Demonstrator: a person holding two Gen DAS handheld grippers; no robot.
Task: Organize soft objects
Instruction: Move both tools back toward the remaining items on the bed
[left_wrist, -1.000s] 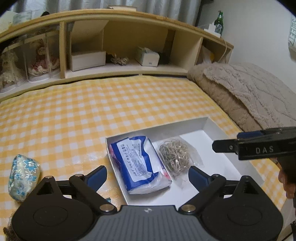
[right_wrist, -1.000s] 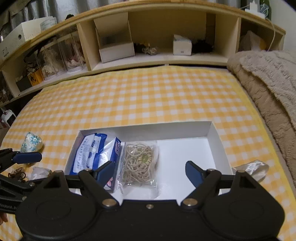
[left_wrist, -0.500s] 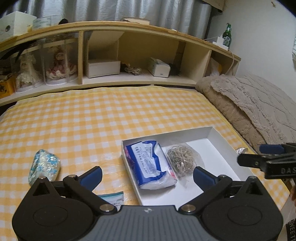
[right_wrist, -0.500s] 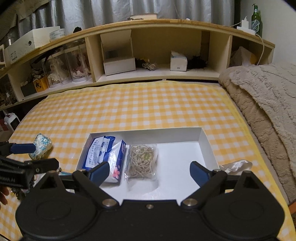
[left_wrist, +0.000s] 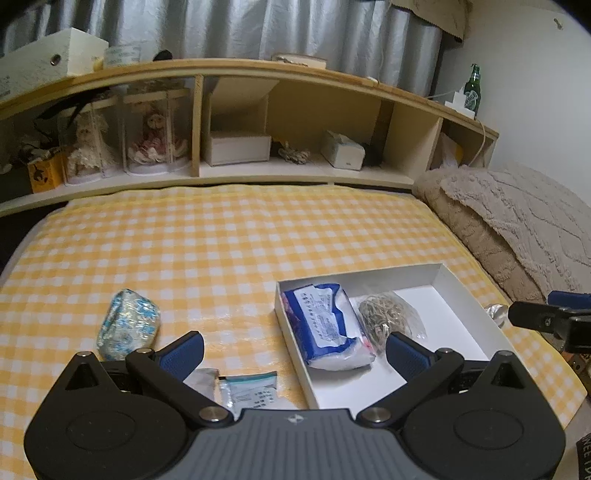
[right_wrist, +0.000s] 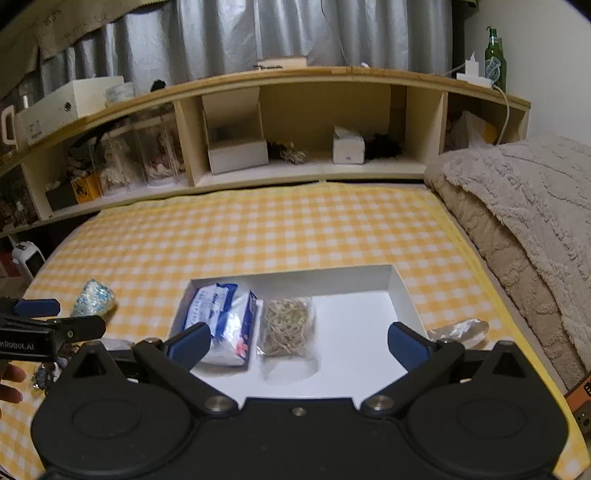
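White box on the checked bed, two soft packs inside, both grippers empty above it.

The white box (right_wrist: 400, 291) lies near the bed's right edge on the yellow checked cover (left_wrist: 221, 240). At its left end sits a blue-and-white tissue pack (right_wrist: 221, 317), with a clear bag of rubber bands (right_wrist: 290, 325) touching it; the right half is bare. A floral pouch (left_wrist: 127, 325) lies well to the left, outside the box. The left gripper (left_wrist: 293, 350) is spread wide with nothing between its fingers; the right gripper (right_wrist: 299, 341) is opening, nothing gripped.
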